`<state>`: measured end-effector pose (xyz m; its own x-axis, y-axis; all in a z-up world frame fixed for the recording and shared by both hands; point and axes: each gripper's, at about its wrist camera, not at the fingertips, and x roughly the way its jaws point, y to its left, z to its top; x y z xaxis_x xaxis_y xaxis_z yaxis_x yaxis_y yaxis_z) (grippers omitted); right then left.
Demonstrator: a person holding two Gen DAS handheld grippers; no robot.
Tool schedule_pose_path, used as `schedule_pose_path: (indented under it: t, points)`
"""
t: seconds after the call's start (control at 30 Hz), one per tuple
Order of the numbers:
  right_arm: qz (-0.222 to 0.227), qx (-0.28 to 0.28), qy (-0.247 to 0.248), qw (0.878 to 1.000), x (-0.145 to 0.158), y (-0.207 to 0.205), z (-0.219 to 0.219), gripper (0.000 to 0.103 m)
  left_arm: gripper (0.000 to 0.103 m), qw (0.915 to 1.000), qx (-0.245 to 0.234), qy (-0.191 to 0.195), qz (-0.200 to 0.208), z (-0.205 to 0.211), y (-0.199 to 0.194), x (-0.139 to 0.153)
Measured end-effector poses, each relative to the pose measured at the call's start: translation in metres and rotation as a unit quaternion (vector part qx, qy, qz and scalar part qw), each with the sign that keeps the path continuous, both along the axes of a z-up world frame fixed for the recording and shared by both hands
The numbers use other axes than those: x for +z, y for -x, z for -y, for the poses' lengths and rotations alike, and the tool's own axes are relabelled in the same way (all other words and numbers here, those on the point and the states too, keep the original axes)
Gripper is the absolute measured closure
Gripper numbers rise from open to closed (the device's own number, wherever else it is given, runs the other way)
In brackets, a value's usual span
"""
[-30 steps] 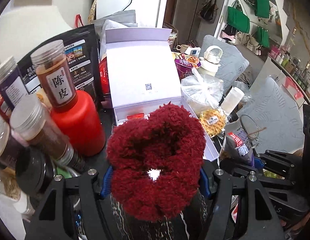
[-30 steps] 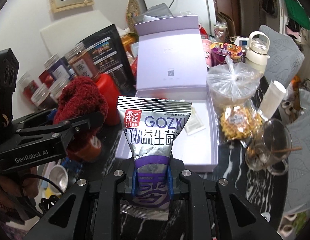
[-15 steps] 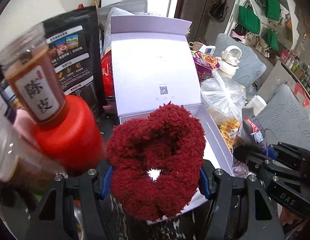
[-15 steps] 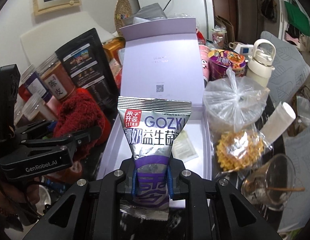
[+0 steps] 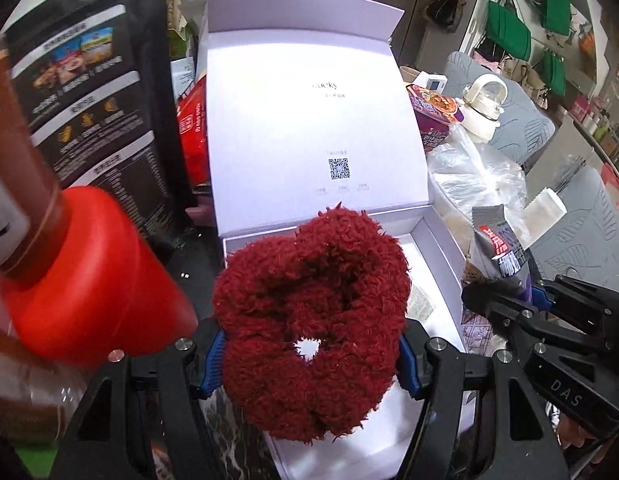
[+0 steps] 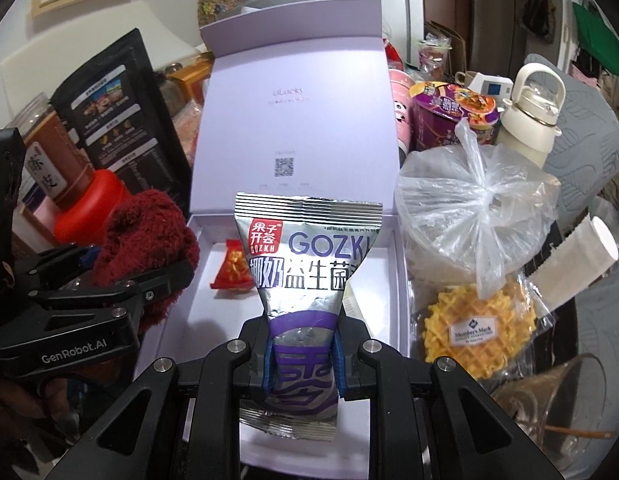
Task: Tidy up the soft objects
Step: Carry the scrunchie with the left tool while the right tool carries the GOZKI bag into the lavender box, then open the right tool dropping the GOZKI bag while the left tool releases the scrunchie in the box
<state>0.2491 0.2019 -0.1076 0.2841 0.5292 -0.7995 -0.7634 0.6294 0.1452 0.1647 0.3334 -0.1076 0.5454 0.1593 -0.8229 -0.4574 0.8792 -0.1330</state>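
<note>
My left gripper [image 5: 309, 364] is shut on a fluffy dark red scrunchie [image 5: 309, 320] and holds it over the front left part of an open lilac box [image 5: 441, 240]. The scrunchie also shows in the right wrist view [image 6: 145, 236], at the box's left wall. My right gripper [image 6: 303, 354] is shut on a silver and purple GOZKH snack packet [image 6: 305, 264], held upright over the box [image 6: 197, 304]. A small red and gold sachet [image 6: 231, 272] lies inside the box. The box lid [image 6: 293, 120] stands upright behind.
A red-based jar [image 5: 89, 276] and a black pouch [image 5: 97, 120] stand left of the box. Right of it are a tied plastic bag [image 6: 477, 216], a wrapped waffle [image 6: 479, 332], a paper roll [image 6: 573, 264], a glass cup [image 6: 549, 408] and a white kettle [image 6: 529, 116].
Both grippers have moved forward toward the box. The scrunchie and the packet now hang over its open tray. Both grips are unchanged.
</note>
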Motion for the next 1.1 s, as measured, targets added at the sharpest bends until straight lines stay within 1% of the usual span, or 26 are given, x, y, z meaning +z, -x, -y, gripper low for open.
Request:
schedule_pose_path:
  t: [0.3, 0.57, 0.77, 1.0, 1.03, 1.1]
  points:
    - [-0.004, 0.000, 0.020, 1.000, -0.026, -0.018, -0.014, 0.081, 0.037, 0.9998, 0.001, -0.006, -0.018, -0.011, -0.024, -0.024]
    - [-0.012, -0.002, 0.031, 0.999, -0.045, -0.028, -0.024, 0.081, 0.037, 0.9996, 0.002, -0.006, -0.029, -0.018, -0.035, -0.040]
    - [-0.012, 0.003, 0.040, 0.999, -0.054, -0.032, -0.034, 0.080, 0.036, 0.9987, 0.008, -0.006, -0.050, -0.022, -0.043, -0.054]
    - [-0.017, -0.001, 0.046, 0.999, -0.060, -0.038, -0.040, 0.080, 0.033, 0.9986, -0.007, -0.011, -0.052, -0.023, -0.049, -0.058]
    - [-0.016, -0.002, 0.049, 0.999, -0.061, -0.038, -0.041, 0.080, 0.033, 0.9985, -0.008, -0.012, -0.054, -0.023, -0.050, -0.058]
    - [-0.013, -0.001, 0.052, 0.999, -0.060, -0.037, -0.041, 0.075, 0.030, 0.9982, -0.009, -0.016, -0.058, -0.022, -0.053, -0.059]
